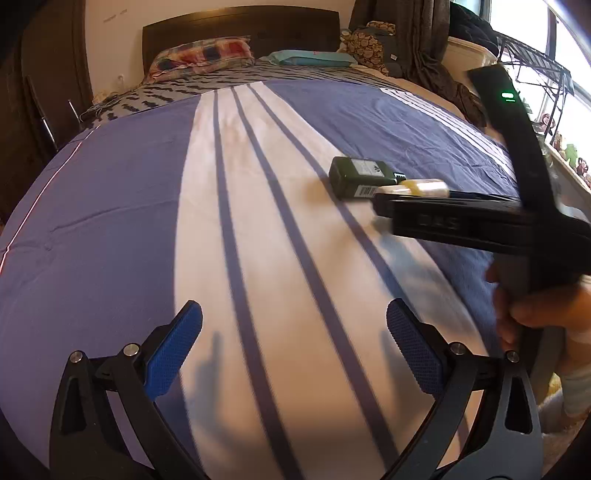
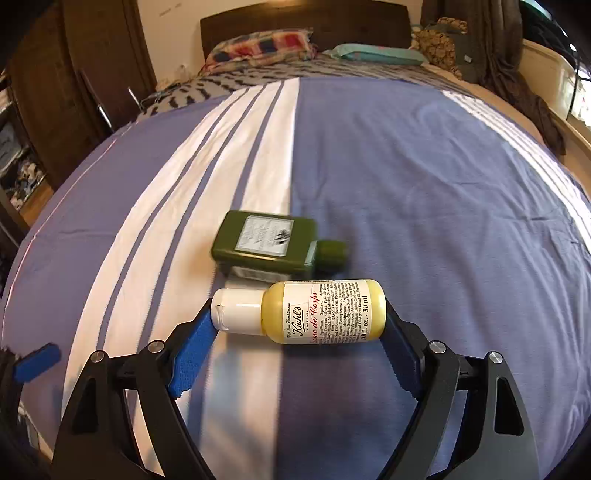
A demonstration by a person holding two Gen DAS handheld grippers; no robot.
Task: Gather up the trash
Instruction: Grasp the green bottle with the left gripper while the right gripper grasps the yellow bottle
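Note:
A small yellow bottle [image 2: 314, 312] with a white cap lies crosswise between the blue pads of my right gripper [image 2: 299, 325], which is shut on its two ends above the bed. A dark green bottle [image 2: 269, 245] lies on its side on the bedspread just beyond it. In the left wrist view the green bottle [image 1: 360, 177] lies at mid-right, with the yellow bottle [image 1: 421, 187] held beside it by the right gripper [image 1: 417, 197]. My left gripper [image 1: 293, 345] is open and empty, low over the white stripe, well short of both bottles.
A blue and white striped bedspread [image 1: 129, 221] covers the bed. Pillows [image 1: 207, 55] and a dark headboard [image 1: 240, 26] are at the far end. Clothes [image 1: 373, 40] and a metal rack [image 1: 535, 70] stand at the right by the window. A dark wardrobe [image 2: 74, 74] is on the left.

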